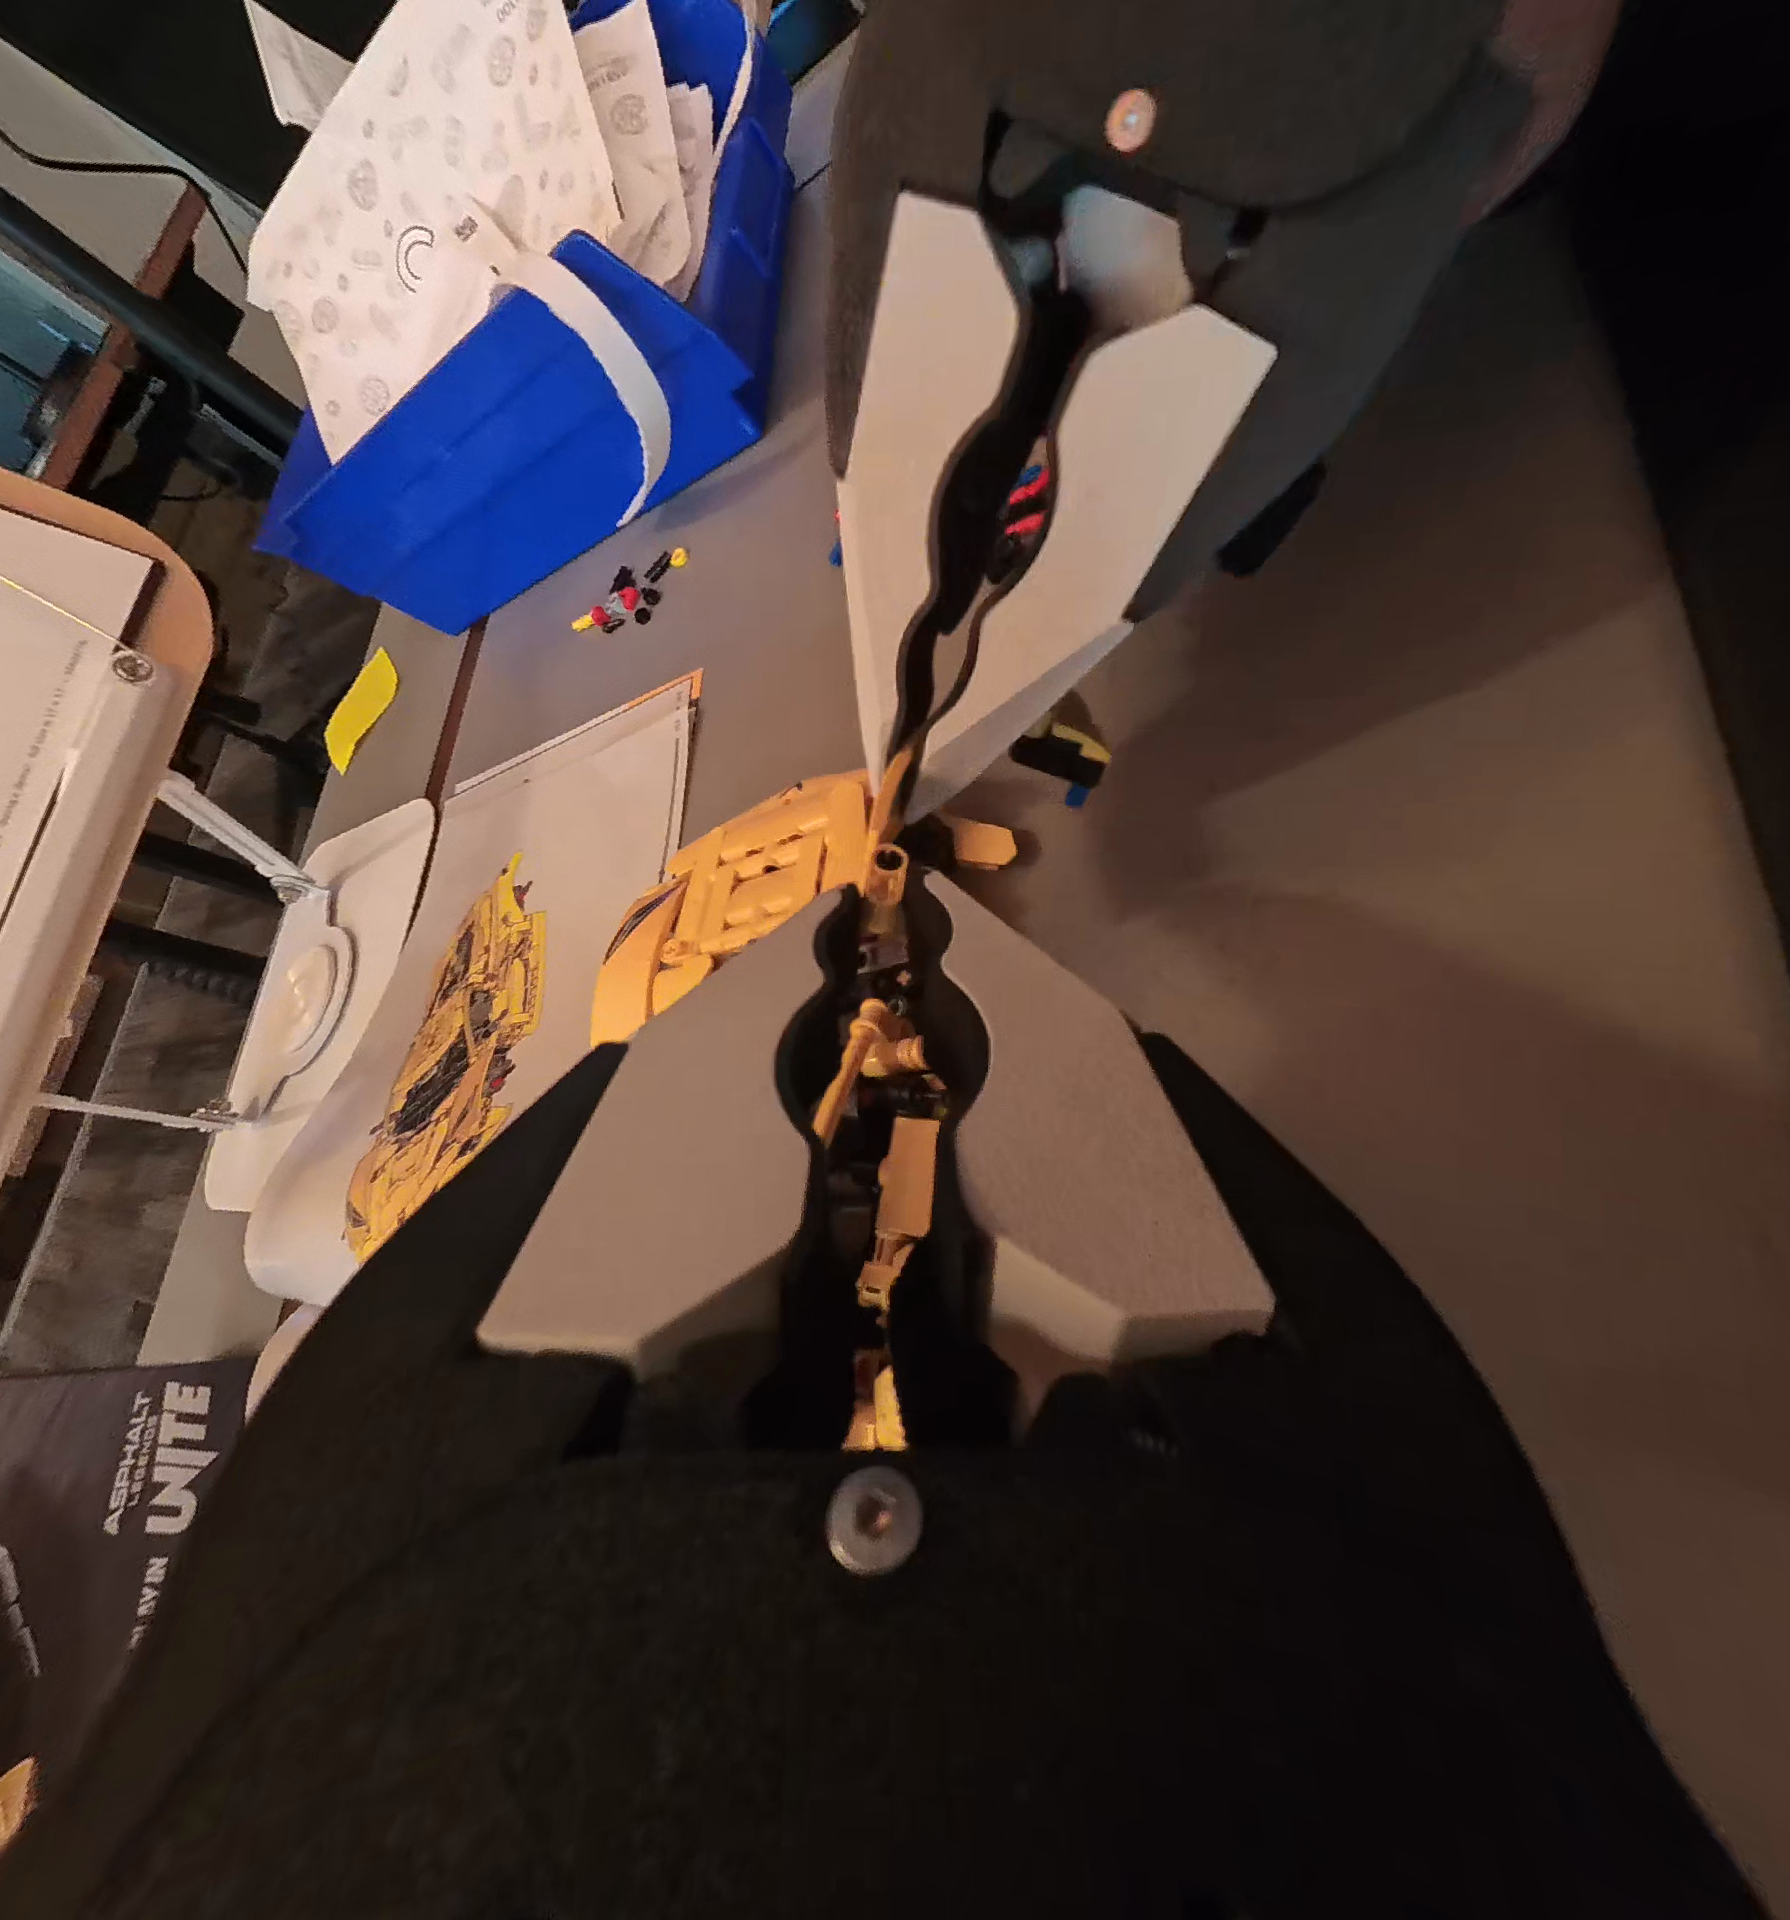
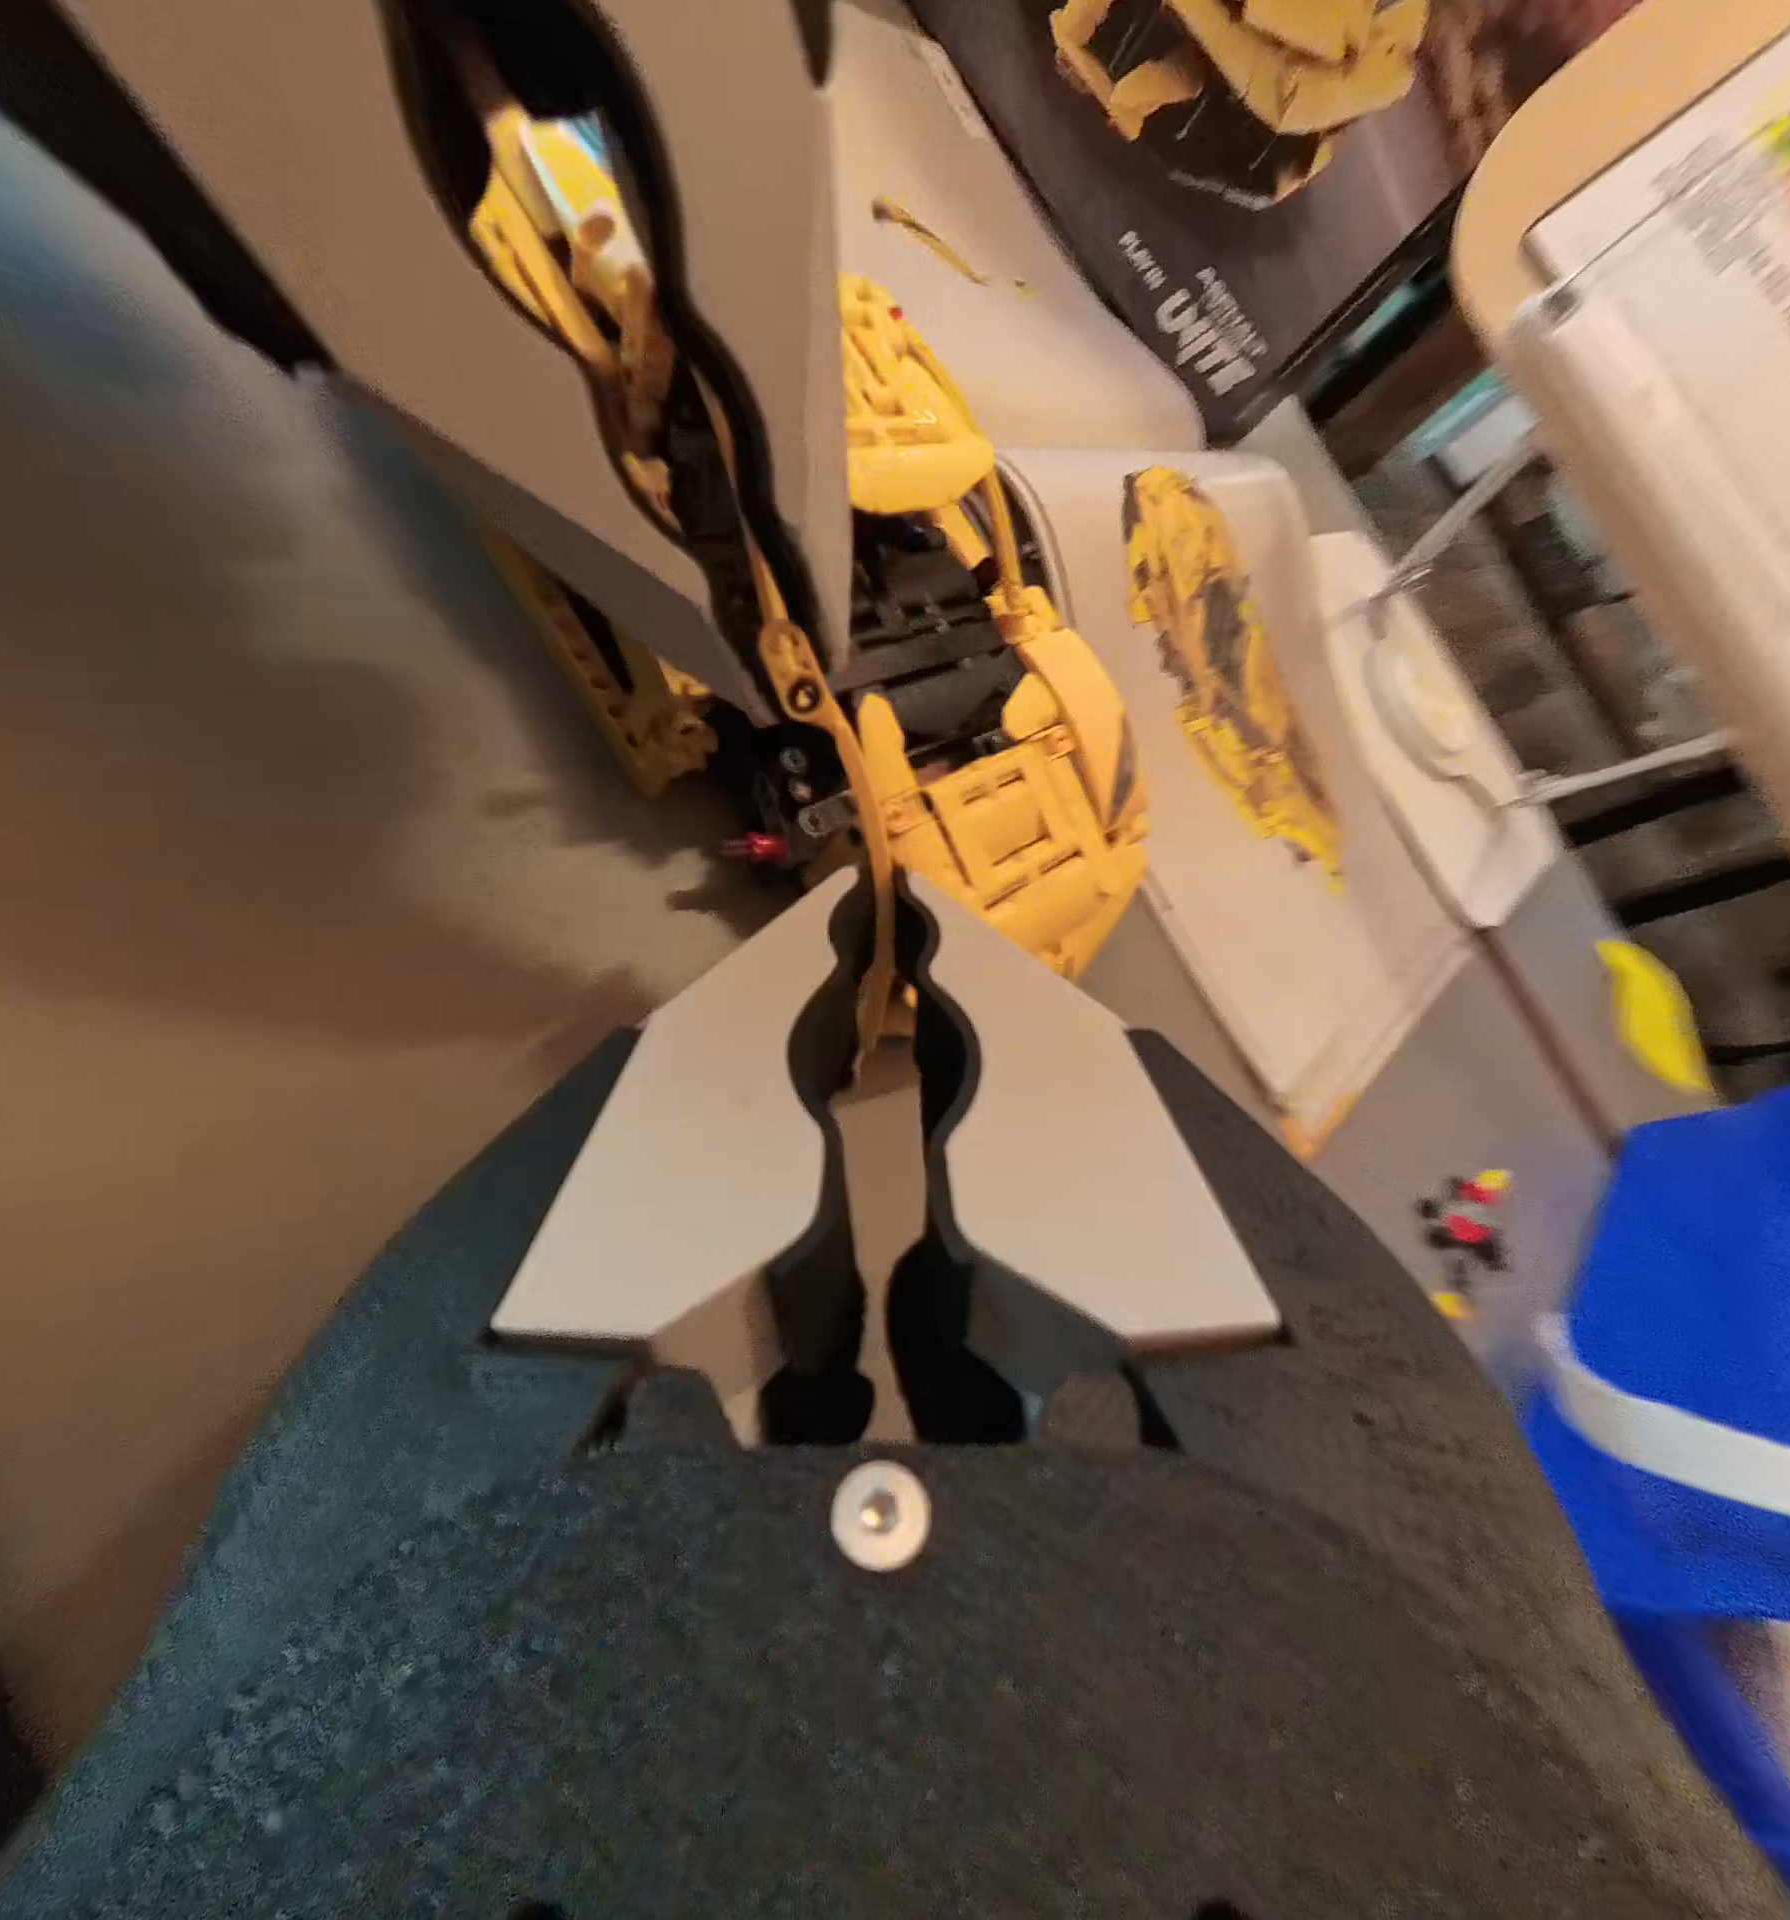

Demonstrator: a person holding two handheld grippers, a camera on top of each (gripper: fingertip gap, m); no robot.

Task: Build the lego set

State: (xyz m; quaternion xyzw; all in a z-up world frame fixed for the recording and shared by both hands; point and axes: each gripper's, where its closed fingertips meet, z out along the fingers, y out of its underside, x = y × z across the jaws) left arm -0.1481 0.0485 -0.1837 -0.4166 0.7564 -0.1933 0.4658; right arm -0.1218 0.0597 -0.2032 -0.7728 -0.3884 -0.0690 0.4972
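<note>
Lego car (image 2: 1005,810) between both clamped grippers

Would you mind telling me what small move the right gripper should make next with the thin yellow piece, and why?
Probably a gentle push of the thin yellow piece toward the yellow car model. The right gripper is shut on its lower end, its upper end meets the left gripper, which clamps the model, and it looks not fully seated, though blur hides the joint.
</note>
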